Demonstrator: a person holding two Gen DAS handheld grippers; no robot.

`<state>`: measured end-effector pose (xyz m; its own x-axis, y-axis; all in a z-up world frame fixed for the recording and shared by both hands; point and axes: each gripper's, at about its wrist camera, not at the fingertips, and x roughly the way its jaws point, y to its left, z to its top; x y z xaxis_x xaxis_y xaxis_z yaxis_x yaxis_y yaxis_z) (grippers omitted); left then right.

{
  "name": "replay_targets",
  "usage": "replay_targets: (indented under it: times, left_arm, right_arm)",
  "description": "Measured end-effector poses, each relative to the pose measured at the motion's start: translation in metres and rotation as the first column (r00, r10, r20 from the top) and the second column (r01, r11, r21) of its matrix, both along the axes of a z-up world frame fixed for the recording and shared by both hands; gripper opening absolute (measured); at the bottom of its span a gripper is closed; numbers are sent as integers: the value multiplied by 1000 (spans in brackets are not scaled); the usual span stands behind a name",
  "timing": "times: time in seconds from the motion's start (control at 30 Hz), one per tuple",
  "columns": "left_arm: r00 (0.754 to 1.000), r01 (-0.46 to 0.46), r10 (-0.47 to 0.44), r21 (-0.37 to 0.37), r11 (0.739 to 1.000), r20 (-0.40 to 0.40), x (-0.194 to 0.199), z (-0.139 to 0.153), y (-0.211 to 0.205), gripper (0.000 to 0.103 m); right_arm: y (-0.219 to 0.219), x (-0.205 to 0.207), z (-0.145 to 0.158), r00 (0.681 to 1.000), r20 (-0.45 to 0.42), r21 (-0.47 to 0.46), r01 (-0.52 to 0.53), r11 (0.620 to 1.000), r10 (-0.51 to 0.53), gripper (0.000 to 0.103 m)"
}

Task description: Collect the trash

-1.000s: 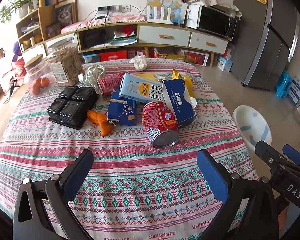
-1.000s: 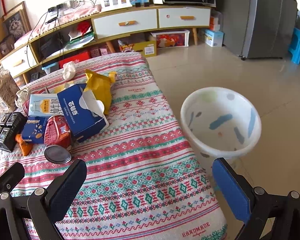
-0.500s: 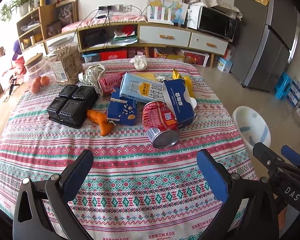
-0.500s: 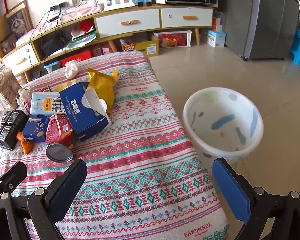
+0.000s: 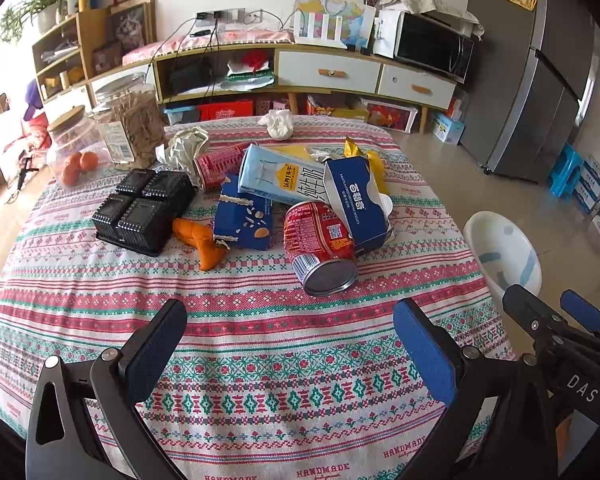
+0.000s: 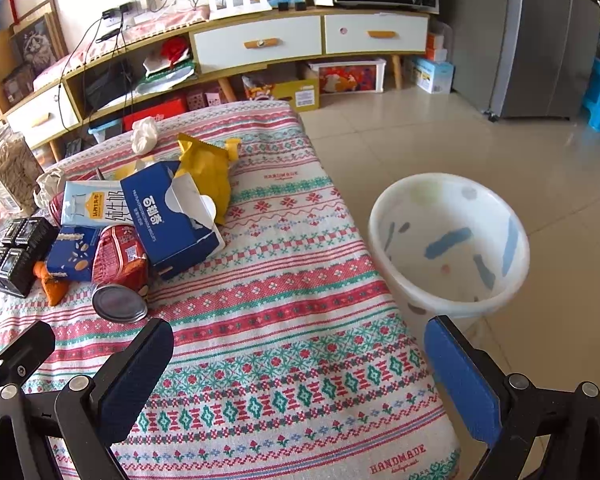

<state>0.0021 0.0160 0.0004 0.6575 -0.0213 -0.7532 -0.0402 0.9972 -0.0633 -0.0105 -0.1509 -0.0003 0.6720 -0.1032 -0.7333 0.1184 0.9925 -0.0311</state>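
Both grippers hang with fingers spread wide and empty: the left gripper [image 5: 290, 332] over the near part of the patterned tablecloth [image 5: 260, 380], the right gripper [image 6: 300, 352] at its edge. The red can [image 5: 320, 248] lies on its side in the middle of the pile, long axis from 11 to 5 o'clock, silver end toward 5. The blue tissue box [image 5: 358, 204] touches it at 1 o'clock. The white bin [image 6: 448, 240] stands on the floor at 3 o'clock.
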Motion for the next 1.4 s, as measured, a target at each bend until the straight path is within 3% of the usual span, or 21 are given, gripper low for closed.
replay_targets:
  times: [1.03, 1.17, 1.27, 1.4]
  left_arm:
    - [1000, 4, -4, -6, 1000, -8, 1, 2, 5, 103]
    - [998, -52, 51, -72, 996, -20, 9, 10, 37, 103]
    - [995, -88, 83, -131, 987, -49, 17, 15, 64, 103]
    - [994, -88, 75, -184, 979, -73, 31, 26, 85, 103]
  right_arm:
    - [3, 2, -2, 1000, -9, -3, -1, 1000, 1, 103]
    - [3, 12, 0, 999, -33, 31, -29, 999, 30, 103]
    - [-2, 24, 7, 995, -45, 128, -79, 989, 85, 103]
    - [2, 50, 20, 986, -72, 168, -138, 976, 152, 103]
